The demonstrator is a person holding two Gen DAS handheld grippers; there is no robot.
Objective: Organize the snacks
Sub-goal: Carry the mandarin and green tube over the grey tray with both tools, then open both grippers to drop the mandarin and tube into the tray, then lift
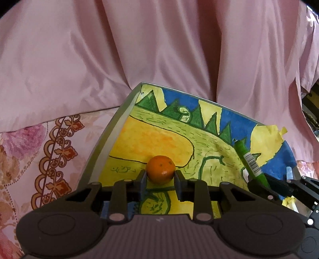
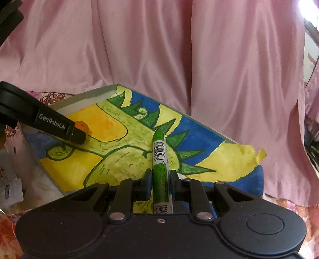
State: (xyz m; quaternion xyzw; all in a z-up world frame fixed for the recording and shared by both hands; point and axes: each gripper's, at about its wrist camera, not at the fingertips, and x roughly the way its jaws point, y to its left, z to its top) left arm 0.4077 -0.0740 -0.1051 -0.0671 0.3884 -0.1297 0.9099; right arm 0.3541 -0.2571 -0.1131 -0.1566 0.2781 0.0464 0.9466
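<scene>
A: Left-wrist view: small round orange fruit [image 1: 160,169] clamped between left gripper [image 1: 160,180] pads, low over the shallow grey tray with painted lining [image 1: 103,143].

B: Right gripper [image 2: 160,184] clamps the green foil snack stick [image 2: 159,157] above that tray. Judged step: placement. Next: lower, then release both.

1. A pink satin curtain [image 1: 159,49] hangs in deep folds across the whole background.
2. Below it lies a pale pink cloth [image 1: 30,159] printed with roses and a brown lace-like border.
3. Bright light [image 2: 308,10] glares at the upper right in the right wrist view.
4. Dim clutter [image 2: 8,185], too blurred to name, sits at the left edge there.
</scene>
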